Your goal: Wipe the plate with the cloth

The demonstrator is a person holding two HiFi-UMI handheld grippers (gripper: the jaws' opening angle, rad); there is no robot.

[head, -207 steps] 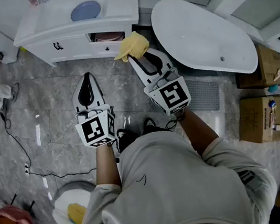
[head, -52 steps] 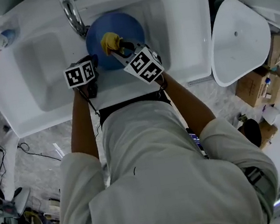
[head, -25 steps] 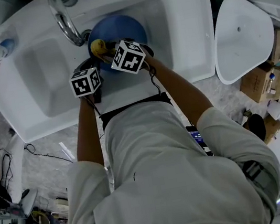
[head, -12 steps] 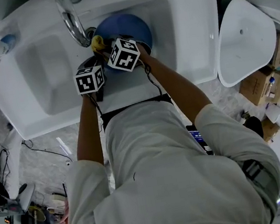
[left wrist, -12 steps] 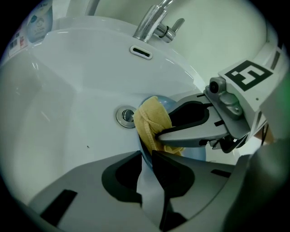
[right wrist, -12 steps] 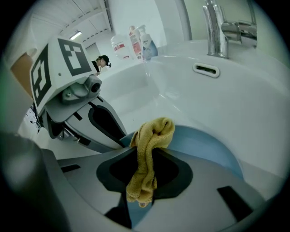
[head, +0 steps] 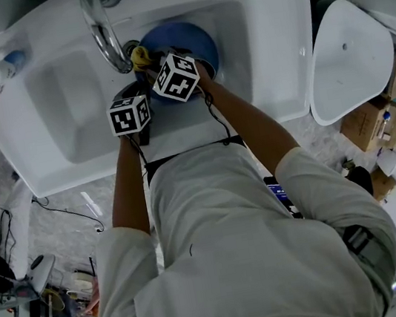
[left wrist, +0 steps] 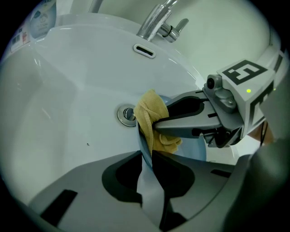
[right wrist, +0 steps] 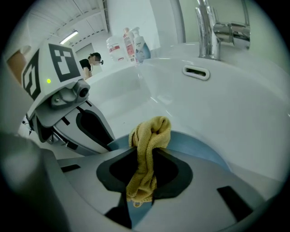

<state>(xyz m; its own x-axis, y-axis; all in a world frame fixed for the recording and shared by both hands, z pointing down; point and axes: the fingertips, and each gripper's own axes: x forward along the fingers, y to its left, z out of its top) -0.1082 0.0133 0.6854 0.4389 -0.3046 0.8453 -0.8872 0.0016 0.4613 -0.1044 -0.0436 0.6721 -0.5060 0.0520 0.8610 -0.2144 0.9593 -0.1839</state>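
A blue plate [head: 189,39] lies in the white basin, tipped up at its left rim. My left gripper [left wrist: 146,156] is shut on that rim; the plate's edge [left wrist: 149,181] runs up between its jaws. My right gripper [right wrist: 147,156] is shut on a bunched yellow cloth [right wrist: 149,136] and presses it onto the plate [right wrist: 204,147] near the left edge. In the head view the cloth [head: 139,56] sits beside the tap, with the right gripper [head: 146,61] above the left gripper [head: 138,90]. From the left gripper view the cloth [left wrist: 152,120] hangs off the right gripper's fingers [left wrist: 181,122].
A chrome tap [head: 101,19] arches over the basin just left of the cloth, and the drain [left wrist: 127,114] lies below it. Bottles [right wrist: 129,43] stand on the counter at the left. A white bathtub [head: 350,53] stands to the right of the sink [head: 61,102].
My right gripper has carried the cloth from the middle of the plate to its left edge, near the tap. The left gripper keeps its hold on the rim.
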